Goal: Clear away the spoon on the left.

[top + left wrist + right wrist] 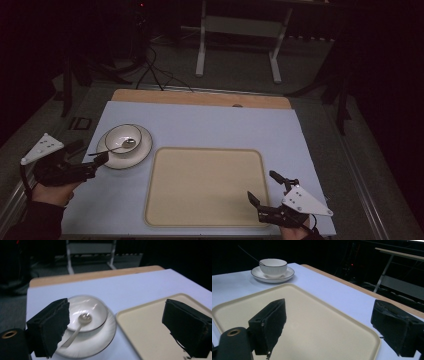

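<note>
Left claw (pixel 95 152) spread near round glossy bowl (pixel 123 137); right claw (pixel 263 186) spread over smooth beige tray (pixel 204 186).

in the left gripper view the left tongs (pixel 116 327) hide part of the plate (pixel 100 345) and the end of the spoon (pixel 77 327), and the bowl (pixel 96 311) is blurred. the tray (pixel 147 332) runs off the bottom edge there. in the right gripper view the right tongs (pixel 328 327) cover part of the tray (pixel 312 315). in the high view both forearms are cut off at the bottom edge.

High view overhead, gripper views low (close), sharing tray (pixel 204 186)
</note>
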The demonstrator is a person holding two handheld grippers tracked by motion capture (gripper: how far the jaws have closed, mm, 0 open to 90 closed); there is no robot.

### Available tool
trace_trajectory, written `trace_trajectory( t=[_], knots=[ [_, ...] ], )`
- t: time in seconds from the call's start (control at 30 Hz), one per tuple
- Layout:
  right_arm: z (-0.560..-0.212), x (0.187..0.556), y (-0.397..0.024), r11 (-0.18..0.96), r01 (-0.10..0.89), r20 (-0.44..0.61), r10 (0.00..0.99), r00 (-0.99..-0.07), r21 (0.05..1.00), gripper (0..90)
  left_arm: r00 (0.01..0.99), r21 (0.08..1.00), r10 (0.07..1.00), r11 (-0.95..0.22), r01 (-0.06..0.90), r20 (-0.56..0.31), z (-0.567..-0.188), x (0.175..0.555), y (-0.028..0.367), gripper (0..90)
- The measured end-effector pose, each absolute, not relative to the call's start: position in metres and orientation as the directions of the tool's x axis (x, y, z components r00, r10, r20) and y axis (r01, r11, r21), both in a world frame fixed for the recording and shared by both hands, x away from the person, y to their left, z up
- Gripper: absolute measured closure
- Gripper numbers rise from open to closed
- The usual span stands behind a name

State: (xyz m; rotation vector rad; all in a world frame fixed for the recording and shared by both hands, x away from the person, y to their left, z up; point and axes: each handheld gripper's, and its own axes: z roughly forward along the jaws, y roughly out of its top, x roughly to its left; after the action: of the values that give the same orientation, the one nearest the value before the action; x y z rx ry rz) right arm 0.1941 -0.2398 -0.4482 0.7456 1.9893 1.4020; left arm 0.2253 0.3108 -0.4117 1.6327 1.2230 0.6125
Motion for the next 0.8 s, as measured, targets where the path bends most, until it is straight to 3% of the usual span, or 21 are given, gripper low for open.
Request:
trace_trajectory(
  t=[0.53,0.8],
  knots=[
    [-0.449,0.195,-0.237,0.304,0.112,-0.152,0.722,-0.676,0.946,13.0,0.133,0.803,0.946,0.172,0.57,-0.297,-0.453,0.245,0.339,27.7],
    [-0.45,0.195,-0.237,0.306,0.114,-0.151,0.72,-0.677,0.945,13.0,0.097,0.783,0.941,0.208,0.587,-0.323,-0.468,0.252,0.339,42.0]
  ],
)
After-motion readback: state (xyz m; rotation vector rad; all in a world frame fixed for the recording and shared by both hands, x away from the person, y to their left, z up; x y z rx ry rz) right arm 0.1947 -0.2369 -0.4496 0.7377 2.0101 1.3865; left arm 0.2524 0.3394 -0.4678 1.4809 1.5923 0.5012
